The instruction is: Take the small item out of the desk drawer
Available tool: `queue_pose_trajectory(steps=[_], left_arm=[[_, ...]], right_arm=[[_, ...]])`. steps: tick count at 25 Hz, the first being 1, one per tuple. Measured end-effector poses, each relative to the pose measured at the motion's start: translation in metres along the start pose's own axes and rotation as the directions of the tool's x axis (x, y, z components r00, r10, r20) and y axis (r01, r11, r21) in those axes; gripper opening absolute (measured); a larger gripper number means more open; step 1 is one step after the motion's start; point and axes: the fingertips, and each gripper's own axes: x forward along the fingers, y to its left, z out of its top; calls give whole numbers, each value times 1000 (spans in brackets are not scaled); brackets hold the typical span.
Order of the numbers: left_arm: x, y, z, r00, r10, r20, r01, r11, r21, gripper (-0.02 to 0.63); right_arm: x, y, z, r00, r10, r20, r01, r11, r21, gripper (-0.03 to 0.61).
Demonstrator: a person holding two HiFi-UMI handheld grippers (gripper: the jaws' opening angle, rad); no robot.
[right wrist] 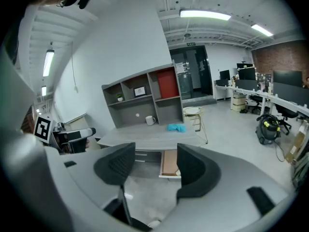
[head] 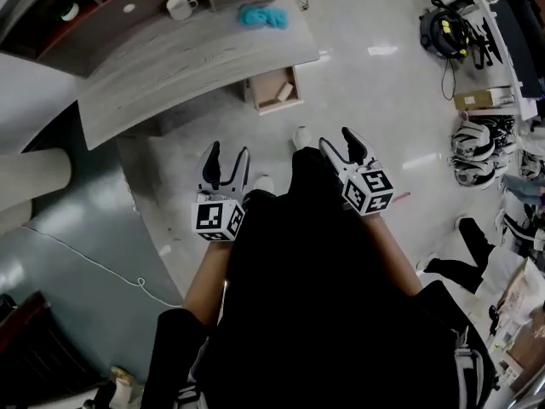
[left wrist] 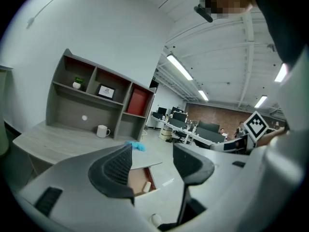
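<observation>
The small pale item (head: 285, 92) lies in the open light-brown wooden drawer (head: 266, 86), against its right side near the front. The drawer juts from under the grey wood-grain tabletop (head: 170, 62), ahead of both tongs and well apart from them. The left tongs (head: 227, 162) and right tongs (head: 341, 146) are both spread with nothing between them, the right seemingly slightly nearer the drawer. The item's long axis is too small to judge, and no writing reads, only square black-and-white markers.
</observation>
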Motion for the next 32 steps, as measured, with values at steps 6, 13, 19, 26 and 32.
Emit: queue_pose_trajectory(steps=[6,13,19,26,32], left_arm=[[40,2,5,996,91,-18,-91,996,8,244],[118,-17,7,983,178,-49,-180,983,-25,244],[167,-39,11,973,222,-68,-224,974,-17,244],[202,-50,9,960,263,-96,-266,964,-18,244],[238,-60,1,952,280,-123,-283,959,-7,244]], right_arm=[[65,-26,37,988,151,-10,-152,987,-45,267],[108,-93,71,968,245,-59,-248,966,-66,267],[128,-152,86,957,275,-93,-282,957,-73,267],[154,-190,100,944,313,-107,-321,945,-66,267],[167,-209,104,927,352,-126,-364,928,-83,267]])
